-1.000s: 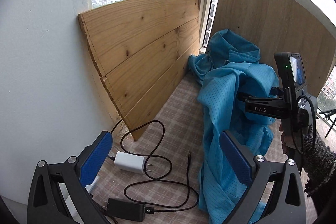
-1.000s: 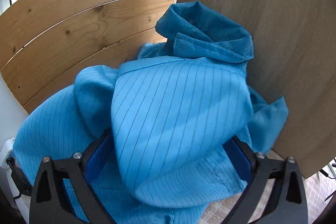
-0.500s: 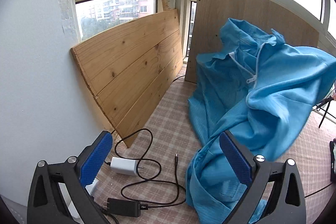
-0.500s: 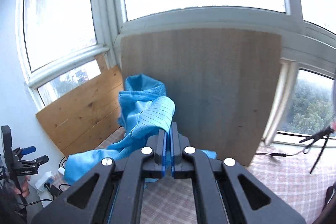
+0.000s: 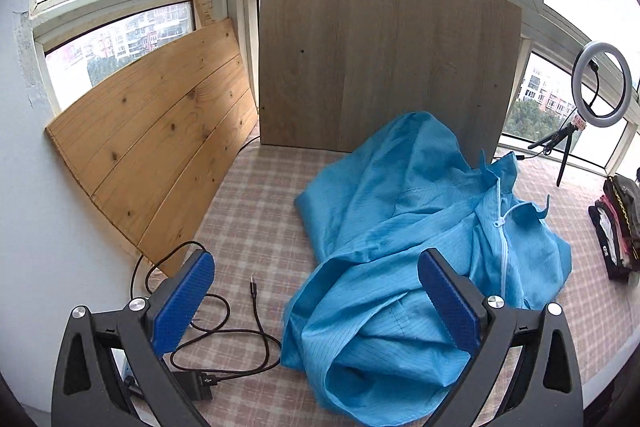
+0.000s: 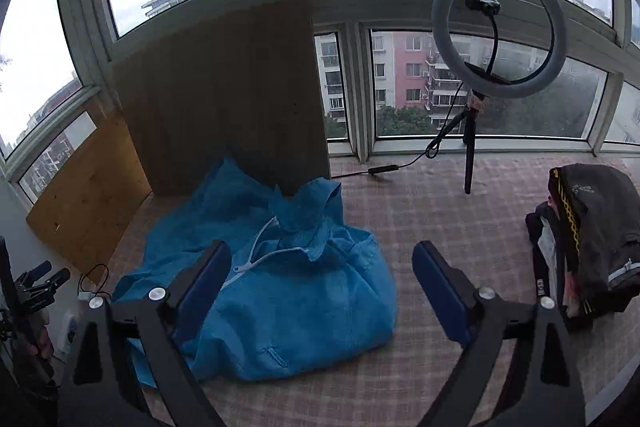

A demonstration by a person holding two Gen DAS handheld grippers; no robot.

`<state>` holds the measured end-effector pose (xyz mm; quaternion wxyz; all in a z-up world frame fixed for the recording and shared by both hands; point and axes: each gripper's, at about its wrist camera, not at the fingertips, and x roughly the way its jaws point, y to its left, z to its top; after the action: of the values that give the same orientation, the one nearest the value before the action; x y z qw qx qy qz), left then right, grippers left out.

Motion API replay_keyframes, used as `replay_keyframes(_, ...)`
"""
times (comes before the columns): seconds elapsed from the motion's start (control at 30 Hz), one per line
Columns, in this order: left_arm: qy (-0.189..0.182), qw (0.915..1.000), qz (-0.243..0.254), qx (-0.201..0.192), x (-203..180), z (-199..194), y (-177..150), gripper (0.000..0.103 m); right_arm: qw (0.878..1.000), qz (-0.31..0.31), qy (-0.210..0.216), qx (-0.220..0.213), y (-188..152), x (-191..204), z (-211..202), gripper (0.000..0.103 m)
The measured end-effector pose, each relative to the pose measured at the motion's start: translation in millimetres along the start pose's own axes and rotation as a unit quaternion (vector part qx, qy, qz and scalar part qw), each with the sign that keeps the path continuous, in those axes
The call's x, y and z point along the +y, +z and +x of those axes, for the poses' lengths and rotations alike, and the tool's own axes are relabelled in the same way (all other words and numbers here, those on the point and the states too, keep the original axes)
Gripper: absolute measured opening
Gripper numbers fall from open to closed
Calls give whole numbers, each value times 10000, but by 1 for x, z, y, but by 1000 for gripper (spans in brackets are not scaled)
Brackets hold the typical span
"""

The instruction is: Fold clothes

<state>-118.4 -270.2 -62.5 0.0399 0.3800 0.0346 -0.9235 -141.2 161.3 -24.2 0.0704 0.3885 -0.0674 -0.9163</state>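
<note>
Left wrist view: my left gripper (image 5: pixel 312 303) has its jaws spread wide, nothing pinched; its blue pads (image 5: pixel 182 301) hang over the checked cloth surface (image 5: pixel 256 211), and the right-side pad sits in front of the garment w/o my being able to tell if it touches. Task item, a blue striped garment (image 5: pixel 404 239), lies crumpled in a heap on that surface, white zipper (image 5: pixel 505 227) showing on the right part, one end bunched up against the foot of the grey-brown board (image 5: pixel 384 55) that leans on the window frame. Pine plank panel (image 5: pixel 160 131) leans along the left wall. Black cable (image 5: pixel 256 315) w/ a loose plug end lies just left of the garment, apart from it; a black adapter (image 5: pixel 196 383) sits near the bottom edge. Right wrist view: my right gripper (image 6: pixel 320 291) is opening, jaws already far apart, nothing between the pads; the garment (image 6: pixel 276 283) lies below and left of centre, partly behind the left-side finger. Ring light (image 6: pixel 500 27) on a small tripod stands by the window, well apart from the garment. Pile of dark clothes (image 6: pixel 592 235) sits at far right on the surface. At the left edge I see part of the other rig's handle; can't tell more.
</note>
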Motion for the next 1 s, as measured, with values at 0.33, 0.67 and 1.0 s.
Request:
replay_keyframes(0.33,386,9984,0,413,26,-12,-43,102,9693,-103,905,2284,-109,103,190,92)
replay_keyframes(0.67,464,9986,-65,253,38,-20,-34,102,9943,-260,408,945,-82,45,120,2)
replay_keyframes(1.0,169,9997,68,141,14,-8,-17,102,9602,210,-2742,488,-7,-98,19,20)
